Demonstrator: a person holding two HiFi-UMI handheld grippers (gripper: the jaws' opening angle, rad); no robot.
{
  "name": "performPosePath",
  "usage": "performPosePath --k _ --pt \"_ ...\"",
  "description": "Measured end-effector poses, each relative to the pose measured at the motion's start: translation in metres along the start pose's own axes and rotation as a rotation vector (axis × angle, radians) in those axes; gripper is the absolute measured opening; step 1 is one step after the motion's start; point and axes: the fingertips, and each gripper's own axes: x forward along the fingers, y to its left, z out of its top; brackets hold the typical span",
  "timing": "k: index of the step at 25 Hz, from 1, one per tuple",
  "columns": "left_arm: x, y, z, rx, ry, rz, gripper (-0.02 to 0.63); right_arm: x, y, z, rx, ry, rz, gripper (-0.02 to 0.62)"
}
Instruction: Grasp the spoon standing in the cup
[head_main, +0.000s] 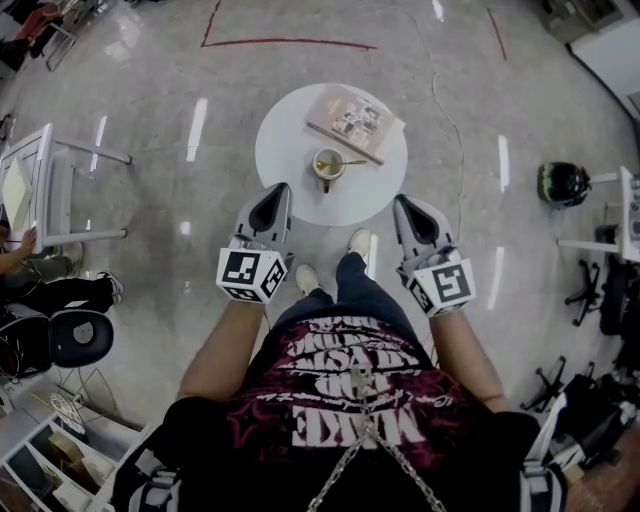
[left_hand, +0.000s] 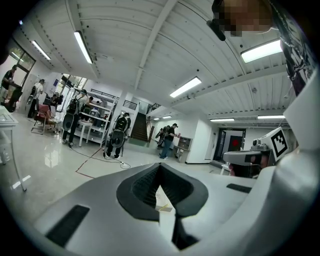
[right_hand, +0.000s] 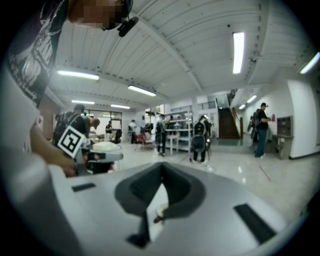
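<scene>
Arms: both forearms reach forward from the body and are held level and roughly parallel. One gripper is in each hand, with the marker cubes toward the person.
Table (head_main: 290, 140): round and white, standing on the floor at 12 o'clock from the person, ahead of the feet.
Book (head_main: 355, 122): lies flat on the table at 1 o'clock from the cup, its near edge just beside the cup.
Cup (head_main: 328, 165): stands near the table's centre, slightly toward 6 o'clock. It is at 1 o'clock from the left gripper (head_main: 277, 190) and at 11 o'clock from the right gripper (head_main: 405, 200), apart from both.
Spoon (head_main: 345, 162): stands in the cup, handle leaning over the rim toward 3 o'clock. Neither gripper touches it.
Left gripper jaws: tips pressed together (left_hand: 160, 165), with nothing between them, at the table's 7 o'clock edge.
Right gripper jaws: tips pressed together (right_hand: 162, 177), with nothing between them, just off the table's 4 o'clock edge.
</scene>
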Motion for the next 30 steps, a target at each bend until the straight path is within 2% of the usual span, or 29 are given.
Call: performPosePath --k 10,20,30 --pt "0.027 0.002 0.0 -0.007 0.006 0.041 0.025 0.02 -0.03 -0.001 0.01 0.013 0.029 0.031" --pt "0.059 0.0 0.006 -0.002 0.0 0.088 0.025 0.05 -0.058 0.015 -0.009 -0.01 0.127 0.031" --pt "0.098 -0.007 0.023 0.053 -0.011 0.173 0.025 0.076 -0.097 0.03 -0.018 -0.049 0.248 0.031"
